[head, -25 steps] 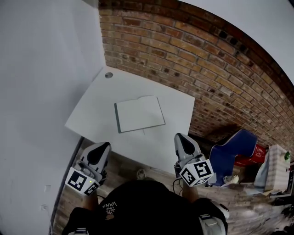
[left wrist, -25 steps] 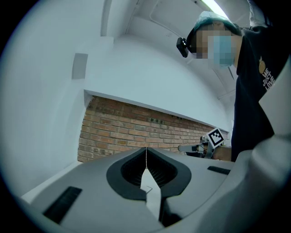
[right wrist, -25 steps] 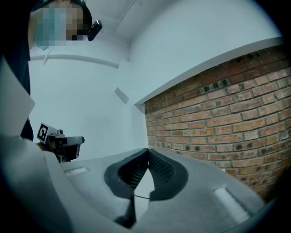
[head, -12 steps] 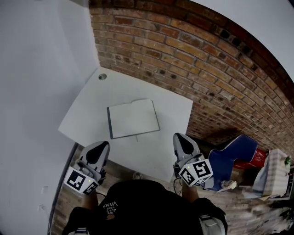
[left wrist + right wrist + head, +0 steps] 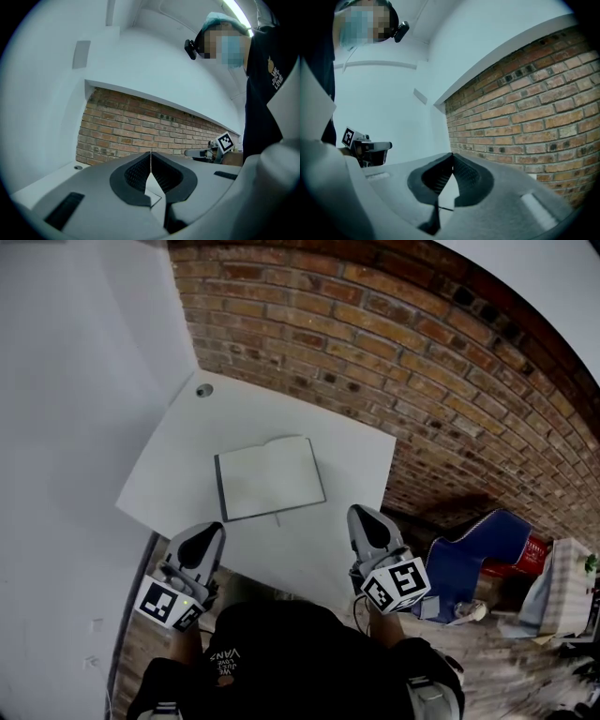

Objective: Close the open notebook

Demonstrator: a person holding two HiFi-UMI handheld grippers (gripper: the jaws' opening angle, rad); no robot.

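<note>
A rough red brick wall (image 5: 403, 352) backs the smooth white counter (image 5: 173, 465), and only the head view shows the notebook (image 5: 270, 478) lying open and flat near its middle, pale pages with a dark left edge, apart from both grippers. The gripper views catch only brick and plain white wall, but show up close that the left gripper (image 5: 150, 160) and right gripper (image 5: 451, 160) have ribbed black jaws clenched together on nothing

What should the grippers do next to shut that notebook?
Probably move the left gripper forward to the left edge of the notebook. It lies open on the table, and both that gripper and the right gripper are shut, short of it.
</note>
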